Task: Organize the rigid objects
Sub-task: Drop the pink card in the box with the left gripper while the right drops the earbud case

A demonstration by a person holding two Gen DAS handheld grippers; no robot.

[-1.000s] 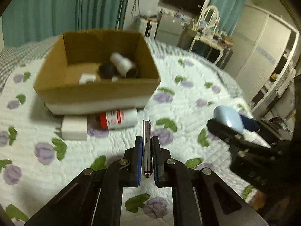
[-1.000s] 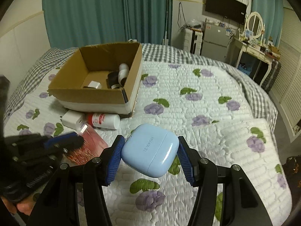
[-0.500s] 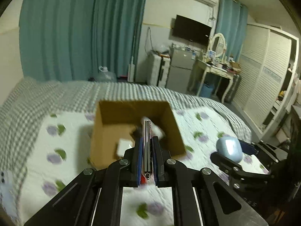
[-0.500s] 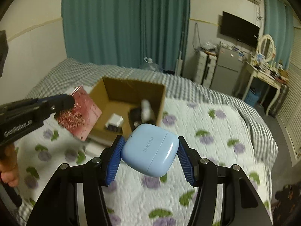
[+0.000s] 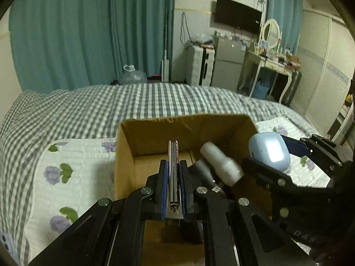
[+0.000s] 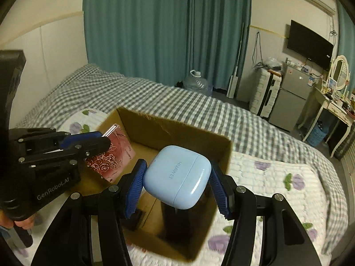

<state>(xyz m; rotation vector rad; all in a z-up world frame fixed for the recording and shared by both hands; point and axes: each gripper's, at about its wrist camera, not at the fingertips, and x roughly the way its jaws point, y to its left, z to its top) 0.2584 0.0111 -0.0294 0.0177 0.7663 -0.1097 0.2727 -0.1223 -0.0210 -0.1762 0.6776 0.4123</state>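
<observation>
Left wrist view: left gripper (image 5: 173,184) is clamped on a thin pink card case (image 5: 173,173), edge-on, above the open cardboard box (image 5: 126,155), roughly mid-box with room either side. White bottle (image 5: 221,164) lies inside.

Right wrist view: right gripper (image 6: 177,186) squeezes the blue earbuds case (image 6: 177,176) over the box's opening, well inside the rims.

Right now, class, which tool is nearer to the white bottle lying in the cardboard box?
Right. The right tool, holding the blue earbud case, sits just beside the white bottle. The left tool, gripping the thin red case, is farther left over the cardboard box.
</observation>
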